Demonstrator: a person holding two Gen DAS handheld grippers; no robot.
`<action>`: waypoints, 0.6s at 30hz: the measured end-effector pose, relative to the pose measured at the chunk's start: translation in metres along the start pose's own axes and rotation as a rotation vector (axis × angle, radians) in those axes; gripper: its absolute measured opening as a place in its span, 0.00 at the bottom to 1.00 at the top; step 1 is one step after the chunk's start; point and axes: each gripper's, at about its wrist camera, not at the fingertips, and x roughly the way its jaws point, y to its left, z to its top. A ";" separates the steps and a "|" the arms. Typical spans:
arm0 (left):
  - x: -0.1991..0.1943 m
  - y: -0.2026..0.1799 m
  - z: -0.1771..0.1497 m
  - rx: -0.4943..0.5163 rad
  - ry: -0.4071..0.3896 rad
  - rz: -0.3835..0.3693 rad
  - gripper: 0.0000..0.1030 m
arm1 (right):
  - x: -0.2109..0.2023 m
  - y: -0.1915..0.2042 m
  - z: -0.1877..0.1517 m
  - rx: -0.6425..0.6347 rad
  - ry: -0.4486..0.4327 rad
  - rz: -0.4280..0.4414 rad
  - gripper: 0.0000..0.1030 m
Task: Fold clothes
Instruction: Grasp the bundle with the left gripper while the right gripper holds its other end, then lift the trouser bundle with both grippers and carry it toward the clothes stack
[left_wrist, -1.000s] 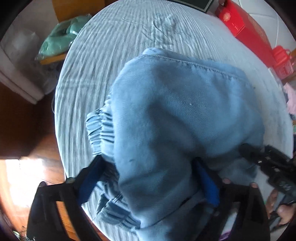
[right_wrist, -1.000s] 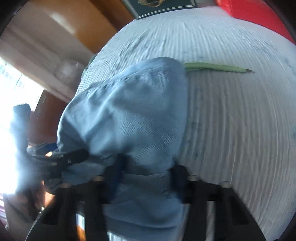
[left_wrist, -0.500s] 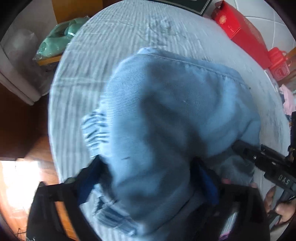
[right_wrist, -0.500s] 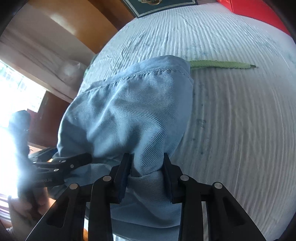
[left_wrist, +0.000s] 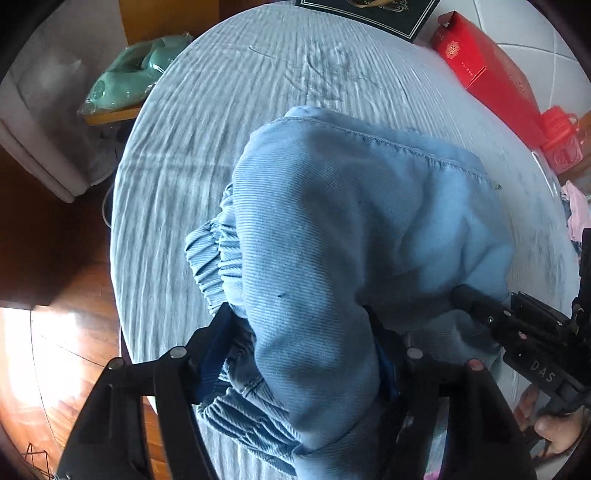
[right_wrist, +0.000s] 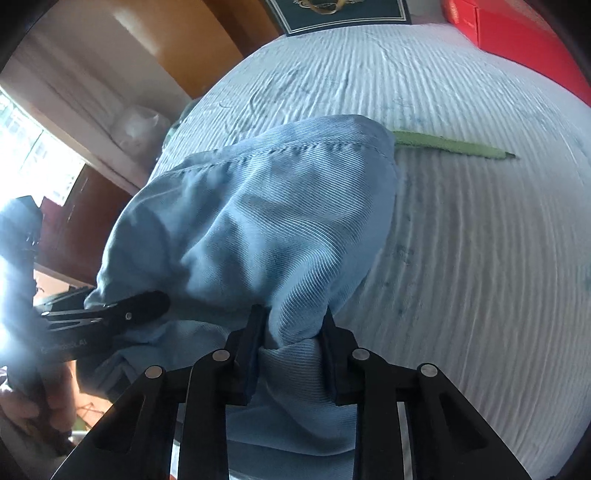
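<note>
Bunched blue garment (left_wrist: 351, 236) hides both hand-held gripper tips, apparently pinched.

The garment (left_wrist: 351, 229) is soft blue cloth with a fine twill rib, matt. Under it the surface (left_wrist: 207, 122) wears a crinkled, pale woven cover. The grippers look like matt black plastic with small metal rivets; the floor (left_wrist: 62, 354) is glossy wood, perhaps varnished.
</note>
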 end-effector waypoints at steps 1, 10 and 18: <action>0.000 0.001 0.000 0.002 0.003 -0.014 0.70 | 0.000 0.000 0.000 -0.003 0.004 -0.002 0.26; -0.005 -0.012 -0.014 -0.005 0.003 -0.024 0.58 | -0.002 0.011 0.000 -0.027 0.010 -0.047 0.21; -0.021 -0.039 -0.022 0.057 -0.067 0.046 0.35 | -0.011 0.018 -0.014 -0.086 -0.057 -0.066 0.14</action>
